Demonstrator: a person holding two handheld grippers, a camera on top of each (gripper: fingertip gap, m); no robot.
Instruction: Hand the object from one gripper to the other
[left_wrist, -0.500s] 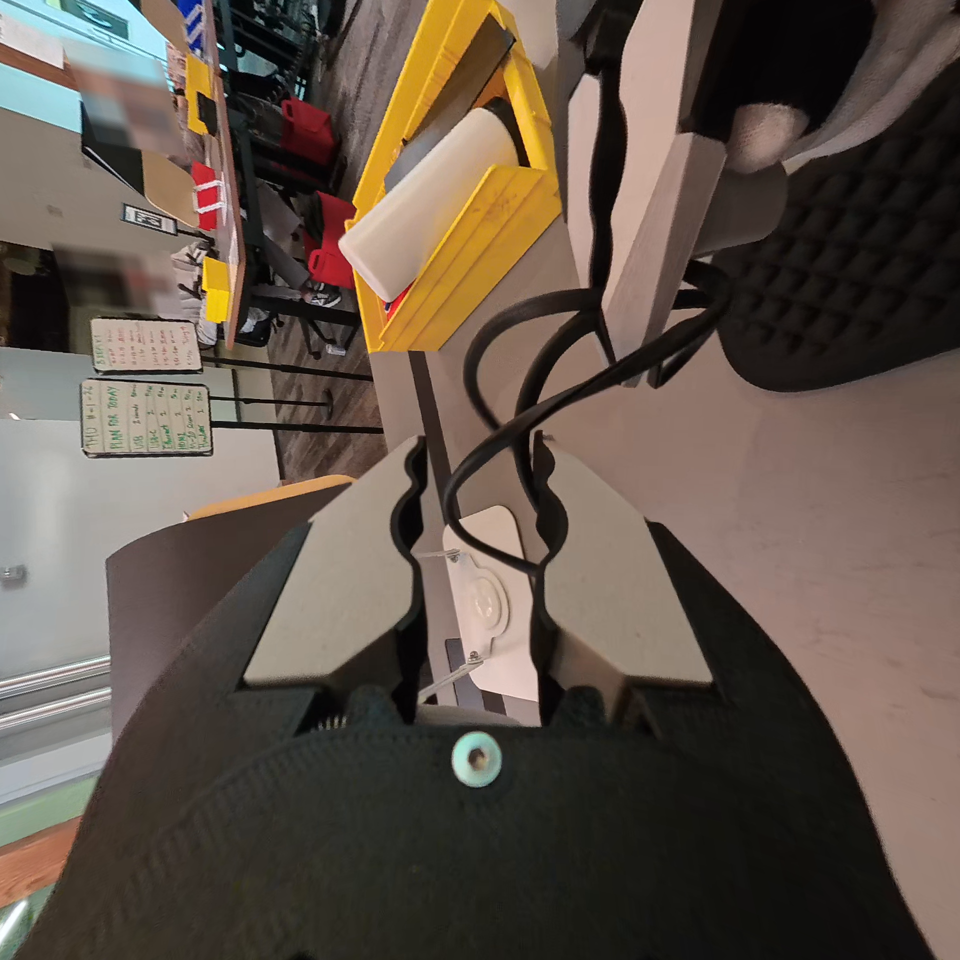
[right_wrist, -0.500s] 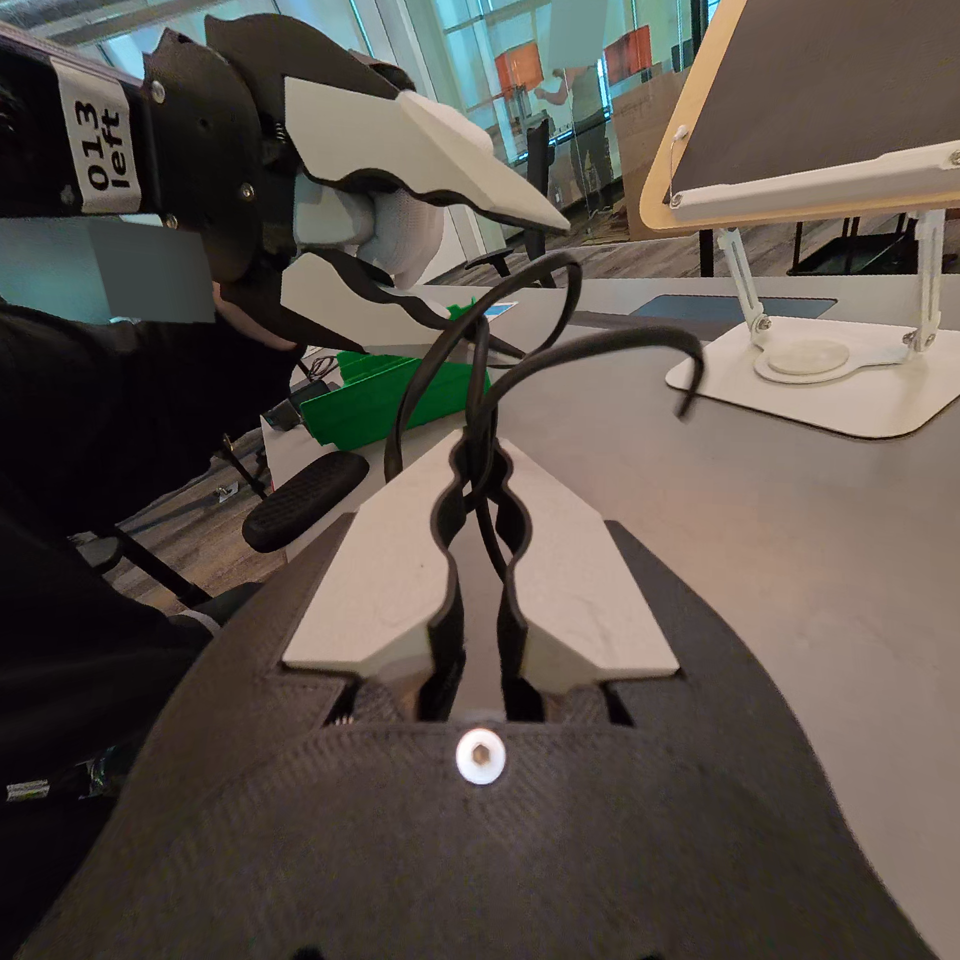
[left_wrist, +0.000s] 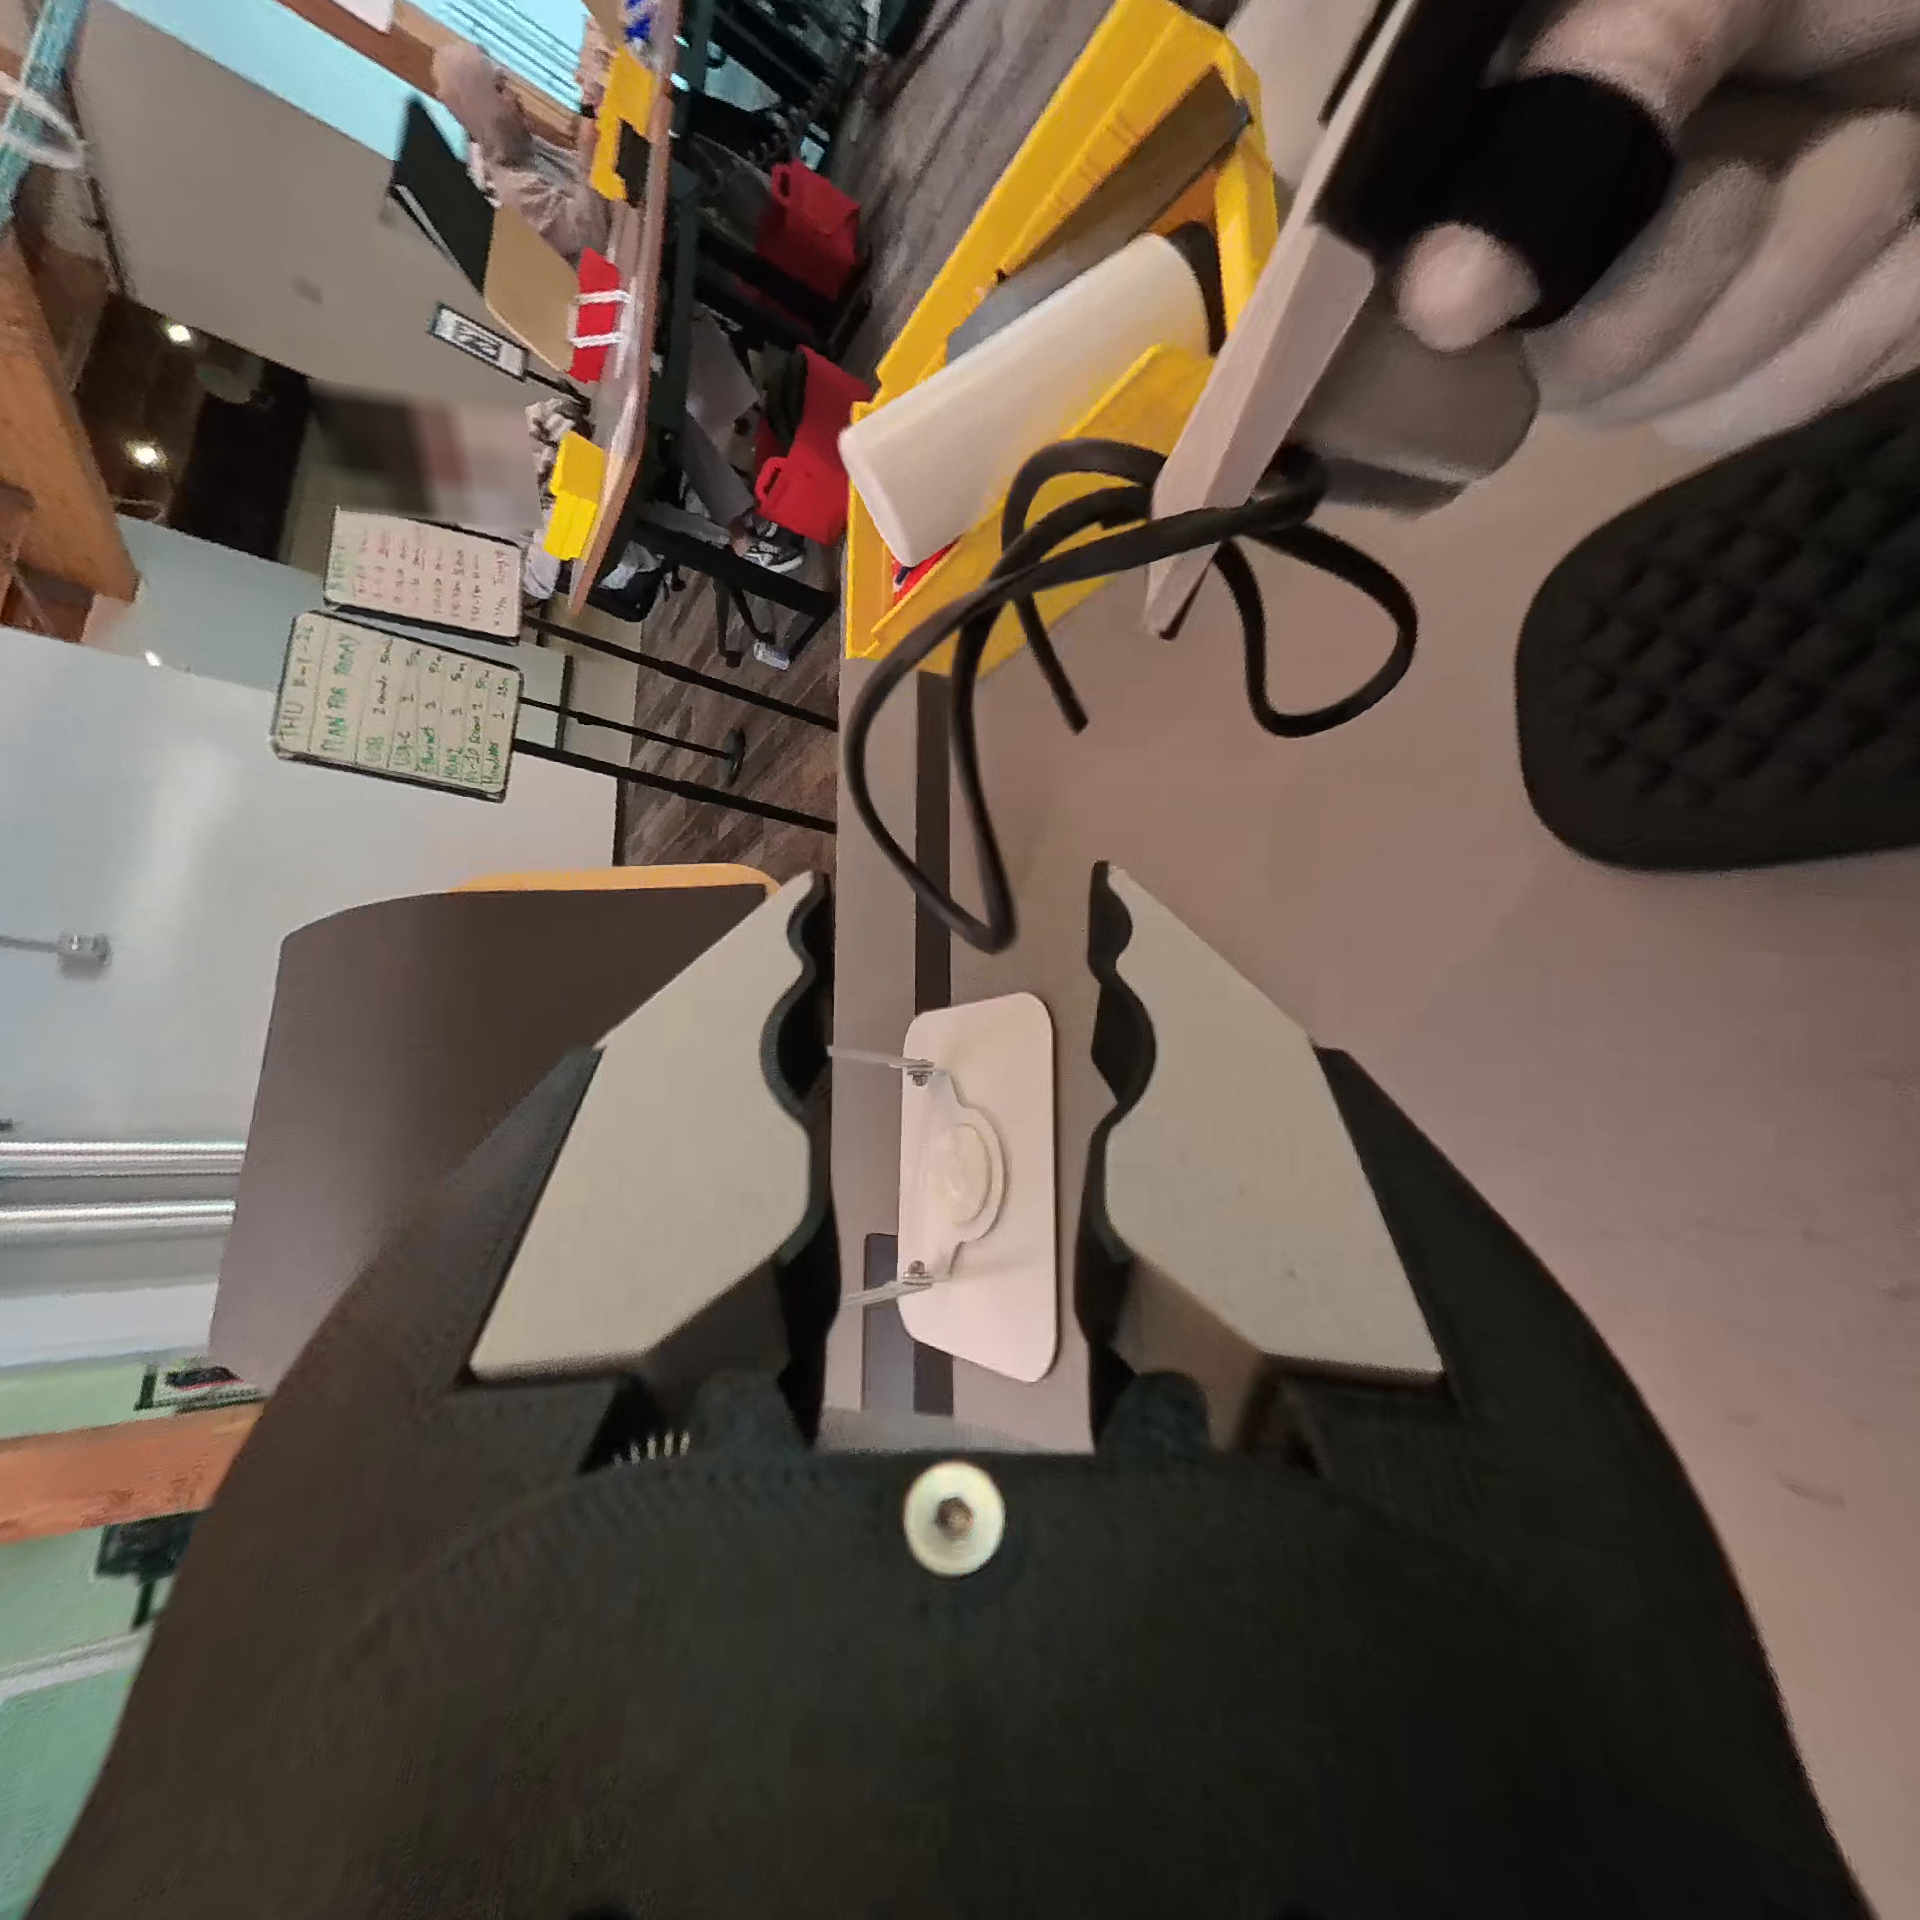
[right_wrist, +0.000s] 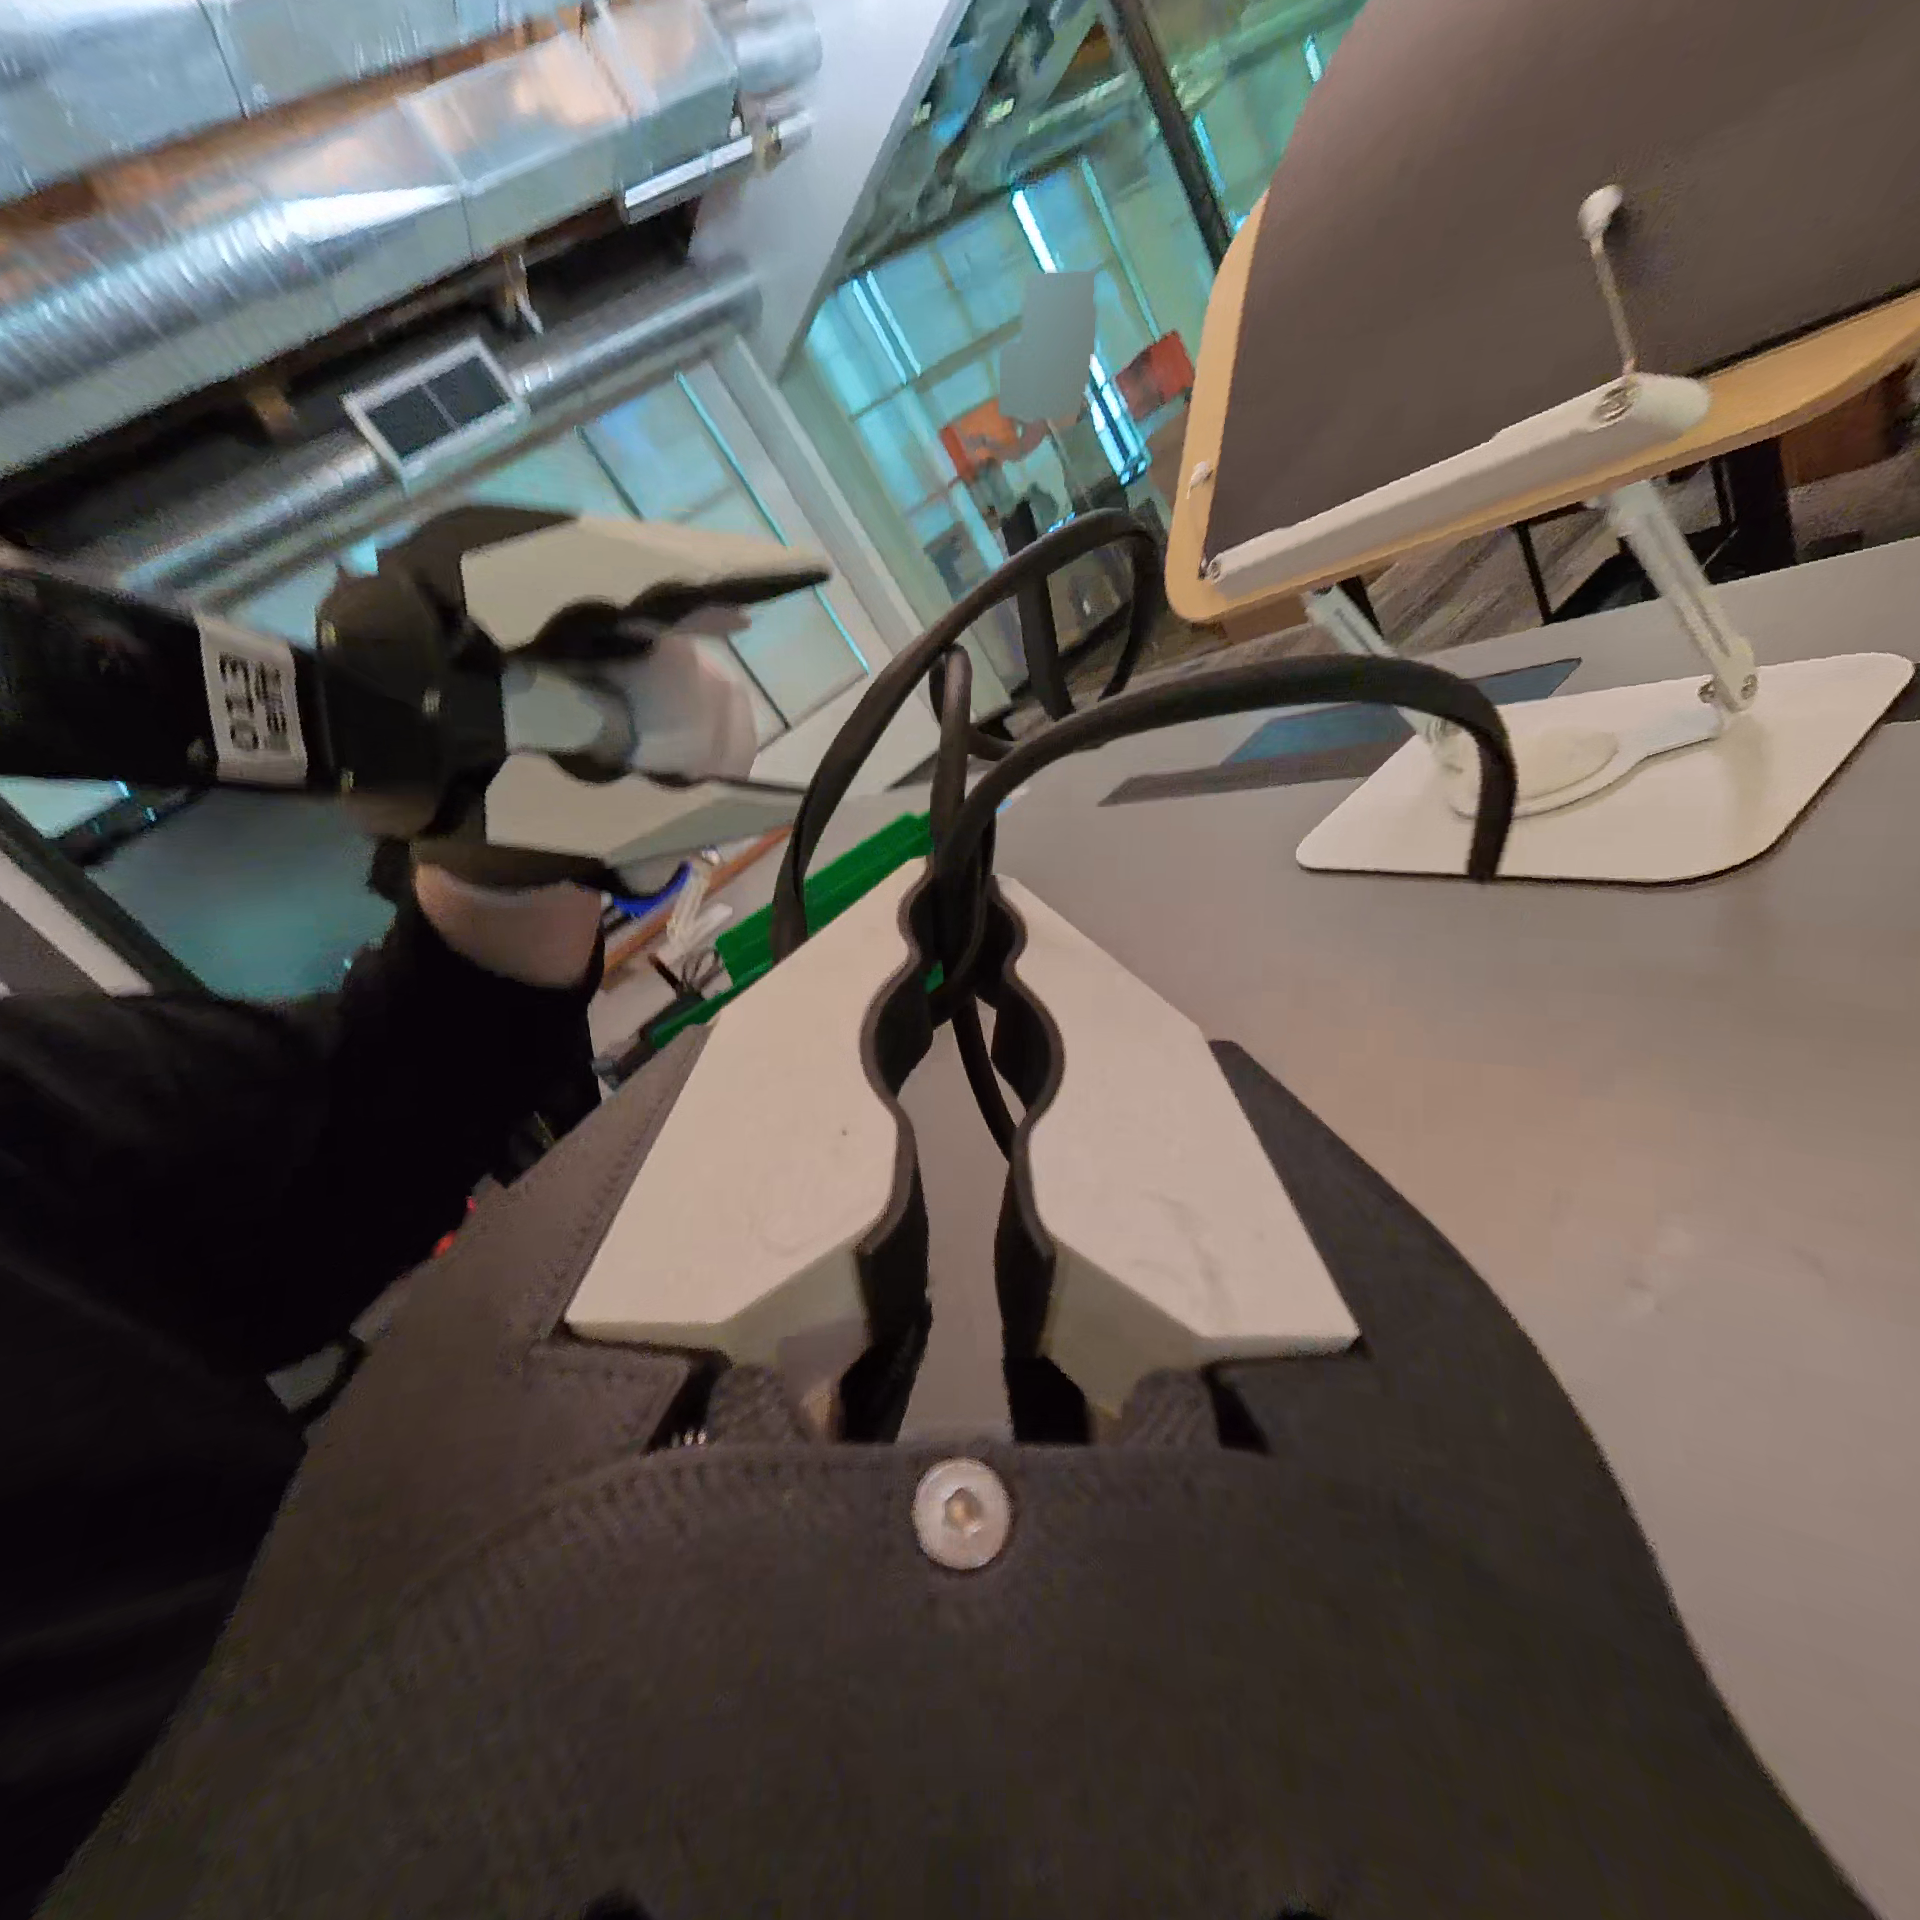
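A black cable (right_wrist: 1049, 727) is looped and held above the grey table (right_wrist: 1558, 1143). My right gripper (right_wrist: 954, 902) is shut on it, and the loops stick out past the fingertips. In the left wrist view the right gripper (left_wrist: 1172, 608) comes in from the upper right with the cable (left_wrist: 883, 717) hanging from it. My left gripper (left_wrist: 956, 891) is open, and the lowest cable loop ends just at its fingertips without touching them. In the right wrist view the left gripper (right_wrist: 816, 686) hovers open to the left of the cable.
A yellow bin (left_wrist: 1132, 208) with a white roll (left_wrist: 1029, 405) stands at the table's far edge. A black textured pad (left_wrist: 1725, 644) lies on the right. A white stand base (right_wrist: 1621, 800) carries a tilted dark board (right_wrist: 1558, 208). A green bin (right_wrist: 831, 894) sits behind the cable. Some 7 cm of space lies between my two pairs of fingers.
My left gripper has opened wider and drawn back, so the cable no longer runs between its fingers. The right gripper has kept the cable and tilted upward.
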